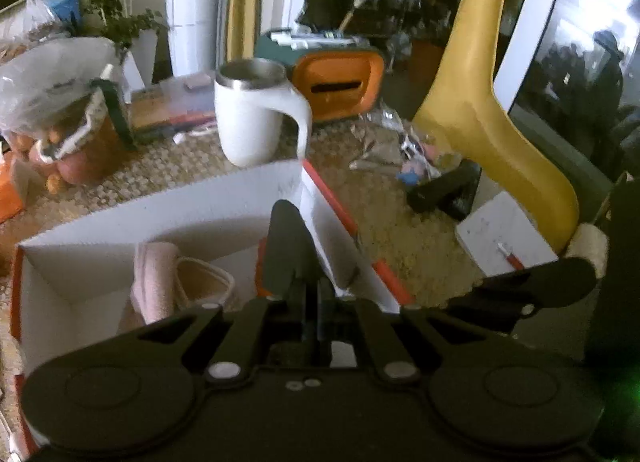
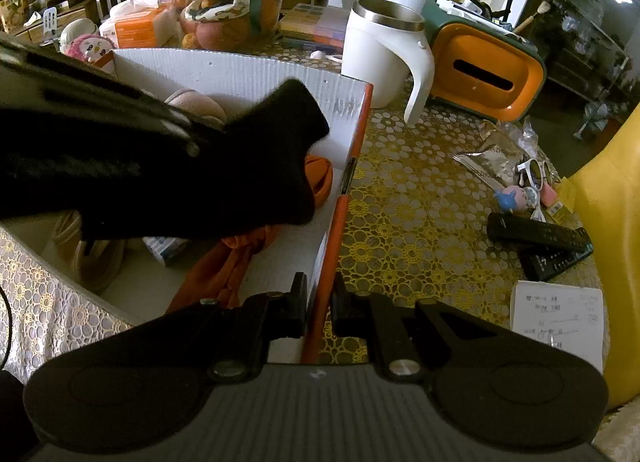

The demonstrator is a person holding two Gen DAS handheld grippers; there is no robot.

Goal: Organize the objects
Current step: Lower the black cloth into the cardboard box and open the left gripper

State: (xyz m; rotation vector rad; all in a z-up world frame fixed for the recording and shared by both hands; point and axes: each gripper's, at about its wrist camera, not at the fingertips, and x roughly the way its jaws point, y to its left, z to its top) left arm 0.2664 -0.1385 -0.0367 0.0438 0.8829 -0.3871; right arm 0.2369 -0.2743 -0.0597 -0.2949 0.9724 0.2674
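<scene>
No text is legible; the handwriting on the notepad (image 2: 558, 326) (faint, small) is unreadable.

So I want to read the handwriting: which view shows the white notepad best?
The right wrist view: the white notepad lies near the lower right, in sharp focus, with its handwritten lines visible. In the left wrist view the notepad is blurred and dim, its writing unreadable, a red pen resting on it.
</scene>
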